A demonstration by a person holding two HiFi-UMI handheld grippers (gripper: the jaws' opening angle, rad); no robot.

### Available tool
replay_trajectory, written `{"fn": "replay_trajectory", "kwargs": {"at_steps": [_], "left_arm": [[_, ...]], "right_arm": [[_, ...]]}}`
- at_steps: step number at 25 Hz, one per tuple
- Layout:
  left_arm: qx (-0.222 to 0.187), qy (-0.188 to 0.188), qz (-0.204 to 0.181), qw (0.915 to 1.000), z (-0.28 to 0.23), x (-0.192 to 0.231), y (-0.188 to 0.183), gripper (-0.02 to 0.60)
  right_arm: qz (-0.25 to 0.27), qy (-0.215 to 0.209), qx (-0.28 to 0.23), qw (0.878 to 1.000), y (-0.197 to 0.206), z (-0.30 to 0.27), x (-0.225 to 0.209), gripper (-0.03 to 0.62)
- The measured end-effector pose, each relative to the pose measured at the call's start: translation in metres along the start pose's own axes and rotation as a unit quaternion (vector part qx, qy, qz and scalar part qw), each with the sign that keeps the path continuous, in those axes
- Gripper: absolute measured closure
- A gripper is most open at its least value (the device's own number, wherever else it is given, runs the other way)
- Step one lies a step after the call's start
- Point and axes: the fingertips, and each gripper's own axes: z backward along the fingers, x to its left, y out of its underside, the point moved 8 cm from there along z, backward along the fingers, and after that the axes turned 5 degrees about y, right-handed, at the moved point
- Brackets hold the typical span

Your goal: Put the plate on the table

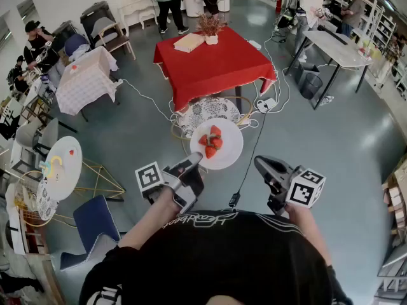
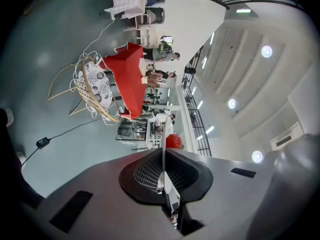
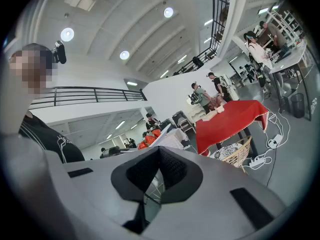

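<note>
Head view: white plate [image 1: 230, 155] of strawberries [image 1: 212, 142] level, face up, in mid-air short of red-clothed surface [image 1: 216, 65], near rim clamped in left hand-held gripper [image 1: 196, 159]. Right hand-held gripper [image 1: 260, 163] closed, empty.

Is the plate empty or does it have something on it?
Not empty: strawberries lie on the plate the left gripper holds.

One plate [image 1: 233, 150], one red table [image 1: 216, 68], two grippers [image 1: 193, 162] [image 1: 262, 164]
</note>
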Motion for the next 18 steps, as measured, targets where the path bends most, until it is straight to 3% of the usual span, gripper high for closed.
{"fn": "replay_trajectory", "kwargs": {"at_steps": [18], "left_arm": [[-0.003, 0.013, -0.013, 0.9998, -0.01, -0.006, 0.04, 0.565]], "right_arm": [[0.0, -0.029, -0.005, 1.0, -0.001, 0.026, -0.009, 0.586]]}}
